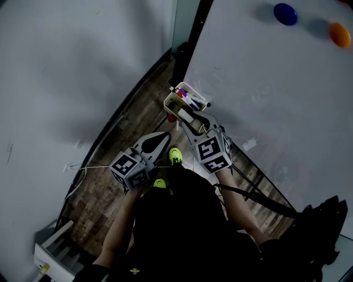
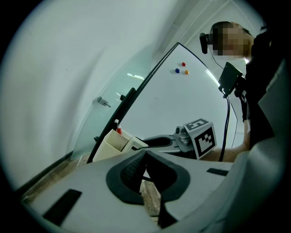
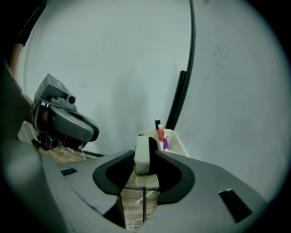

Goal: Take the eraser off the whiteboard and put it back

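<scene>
A cream eraser stands on edge between the jaws of my right gripper, which is shut on it. It hangs just in front of a white marker box fixed at the lower edge of the whiteboard. Red, black and purple markers stick up in that box. My left gripper is to the left and a little nearer me, shut on nothing, its tips touching. It points at the box.
A blue magnet and an orange one sit high on the board. The board's black stand post runs down to a wooden floor. A grey wall is at the left. Cables trail by my yellow-green shoes.
</scene>
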Demonstrator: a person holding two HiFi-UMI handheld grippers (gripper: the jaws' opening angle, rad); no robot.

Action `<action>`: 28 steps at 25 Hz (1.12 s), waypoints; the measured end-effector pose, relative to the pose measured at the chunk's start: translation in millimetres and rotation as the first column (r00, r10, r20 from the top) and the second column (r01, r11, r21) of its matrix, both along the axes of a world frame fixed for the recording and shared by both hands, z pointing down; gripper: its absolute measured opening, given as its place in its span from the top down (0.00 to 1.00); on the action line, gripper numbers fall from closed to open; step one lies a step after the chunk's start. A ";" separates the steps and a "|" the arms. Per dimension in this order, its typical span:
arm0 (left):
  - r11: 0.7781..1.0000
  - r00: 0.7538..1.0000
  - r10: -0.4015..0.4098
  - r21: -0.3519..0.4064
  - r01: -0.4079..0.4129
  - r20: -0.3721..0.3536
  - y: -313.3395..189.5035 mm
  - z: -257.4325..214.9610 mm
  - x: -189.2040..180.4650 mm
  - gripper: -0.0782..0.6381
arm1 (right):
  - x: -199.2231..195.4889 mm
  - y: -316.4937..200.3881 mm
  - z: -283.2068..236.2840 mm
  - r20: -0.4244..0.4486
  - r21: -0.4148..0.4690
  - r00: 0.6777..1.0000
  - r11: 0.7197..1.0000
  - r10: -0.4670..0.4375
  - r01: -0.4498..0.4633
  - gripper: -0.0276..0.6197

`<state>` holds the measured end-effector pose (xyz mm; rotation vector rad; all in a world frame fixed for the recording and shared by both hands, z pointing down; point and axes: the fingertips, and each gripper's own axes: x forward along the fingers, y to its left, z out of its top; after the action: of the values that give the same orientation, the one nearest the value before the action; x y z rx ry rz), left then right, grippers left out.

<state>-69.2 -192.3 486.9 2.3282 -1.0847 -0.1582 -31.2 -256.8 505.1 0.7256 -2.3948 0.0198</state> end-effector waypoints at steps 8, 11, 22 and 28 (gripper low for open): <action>1.000 1.000 0.010 0.015 -0.010 -0.002 -1.0 -5.7 4.6 0.86 | 3.0 1.3 -13.5 0.028 0.020 1.000 1.000 0.006 -0.006 0.71; 1.000 1.000 0.015 0.021 -0.015 0.000 0.2 -9.0 5.6 0.86 | 2.7 4.0 -19.1 0.038 0.031 0.999 1.000 0.003 -0.005 0.71; 0.998 1.000 0.014 0.064 -0.016 0.022 -0.5 -23.9 5.4 0.86 | 6.7 7.4 -43.5 0.056 0.082 0.998 0.997 0.000 -0.005 0.71; 0.997 1.000 0.007 0.080 -0.009 0.021 -2.3 -31.4 3.8 0.86 | 7.7 13.3 -56.5 0.067 0.103 0.998 0.995 -0.003 -0.004 0.71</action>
<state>-65.4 -194.6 455.5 2.4094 -1.0976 -0.1784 -23.6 -243.5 448.6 0.7841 -2.4748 -0.0807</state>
